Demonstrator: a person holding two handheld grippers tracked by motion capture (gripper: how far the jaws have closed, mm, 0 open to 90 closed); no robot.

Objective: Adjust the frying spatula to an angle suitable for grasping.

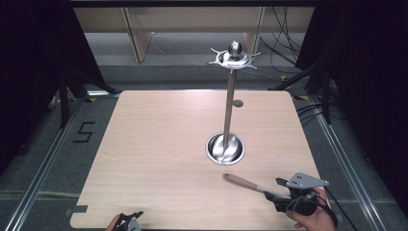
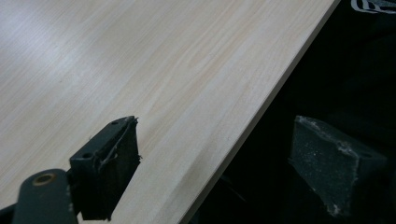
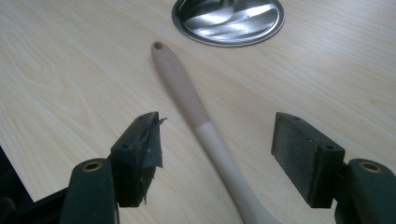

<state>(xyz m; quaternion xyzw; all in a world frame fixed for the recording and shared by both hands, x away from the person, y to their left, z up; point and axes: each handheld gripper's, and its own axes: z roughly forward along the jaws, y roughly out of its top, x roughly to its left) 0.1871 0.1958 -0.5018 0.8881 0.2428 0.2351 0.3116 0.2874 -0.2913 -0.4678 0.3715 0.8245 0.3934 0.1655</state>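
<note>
The high view looks forward and down from above the person's side onto the whole wooden table (image 1: 159, 159), with floor and dark curtains around it. The left gripper view sits low and very close at the table's near edge (image 2: 243, 140), facing along the board so that wood lies on one side and darkness on the other. The right gripper view looks down from close range over the near right part of the table (image 3: 60, 70), facing away from the person. It shares with the high view the wooden handle (image 3: 187, 93) (image 1: 243, 182) and the round metal base (image 3: 229, 21) (image 1: 225, 149) beyond it.
</note>
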